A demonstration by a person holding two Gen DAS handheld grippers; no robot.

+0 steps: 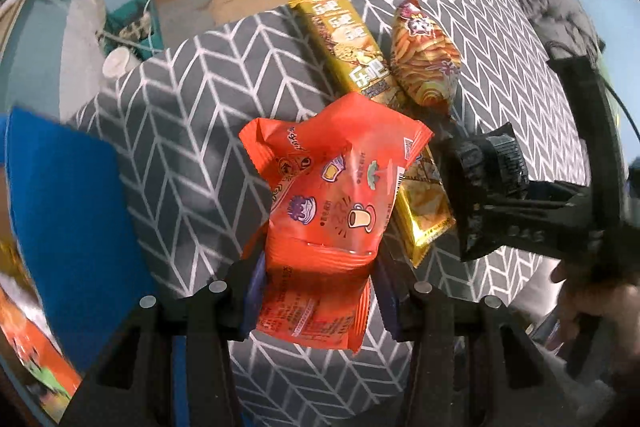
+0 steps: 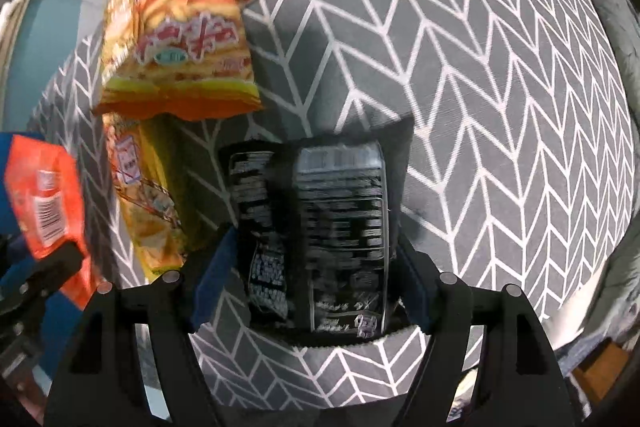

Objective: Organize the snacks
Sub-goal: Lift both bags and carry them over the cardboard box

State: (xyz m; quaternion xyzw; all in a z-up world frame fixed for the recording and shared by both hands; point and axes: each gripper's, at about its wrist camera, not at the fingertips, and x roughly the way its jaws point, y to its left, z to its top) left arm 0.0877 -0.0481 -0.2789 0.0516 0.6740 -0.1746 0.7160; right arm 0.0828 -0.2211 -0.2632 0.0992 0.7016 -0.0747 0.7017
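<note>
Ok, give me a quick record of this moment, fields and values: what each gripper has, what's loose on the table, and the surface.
left gripper: jaws shut on orange snack bag
right gripper: jaws shut on black snack bag
loose on table: long gold packet; crinkled yellow-orange bag beside it
surface: grey chevron tablecloth
left edge: blue container, contents unclear
</note>
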